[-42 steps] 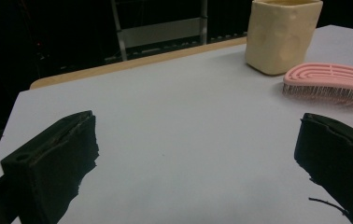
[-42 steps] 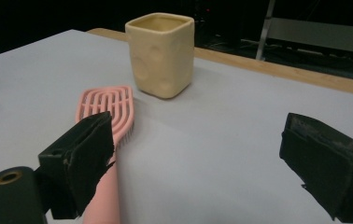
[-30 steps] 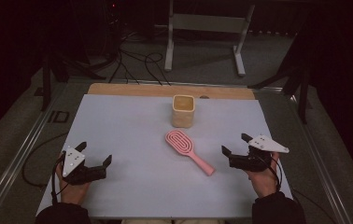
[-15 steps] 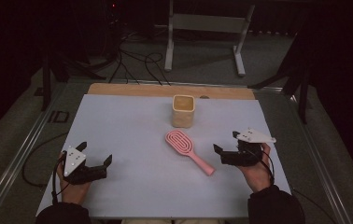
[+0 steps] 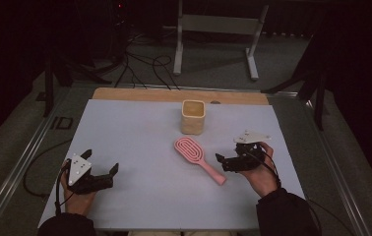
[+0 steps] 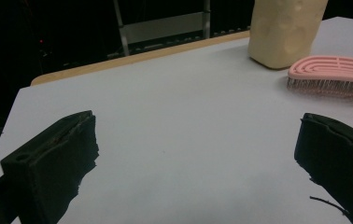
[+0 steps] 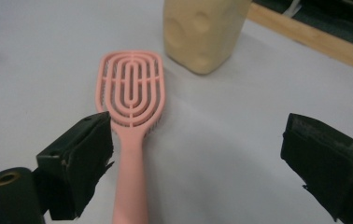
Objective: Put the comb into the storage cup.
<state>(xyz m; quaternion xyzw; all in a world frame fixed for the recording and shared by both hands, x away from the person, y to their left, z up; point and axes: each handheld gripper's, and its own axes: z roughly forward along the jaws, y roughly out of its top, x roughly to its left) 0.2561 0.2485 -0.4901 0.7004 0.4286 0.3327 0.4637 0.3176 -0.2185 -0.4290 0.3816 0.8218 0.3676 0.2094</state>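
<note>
- The pink hairbrush (image 5: 197,158) lies flat on the white surface (image 5: 139,132), handle toward the person, just in front of the beige cup (image 5: 193,117)
- The right gripper (image 5: 229,161) hovers at the handle's end, jaws spread wide, one jaw beside the handle
- The left gripper (image 5: 101,173) rests well apart at the surface's near left, jaws spread, holding nothing

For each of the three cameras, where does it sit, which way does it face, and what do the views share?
High view: above the near edge, facing forward and down; both hands, left gripper, right gripper.
Left gripper view: low on the table, looking between its open jaws.
Right gripper view: over the pink hairbrush, jaws open.
Shared: hairbrush and beige cup.
</note>
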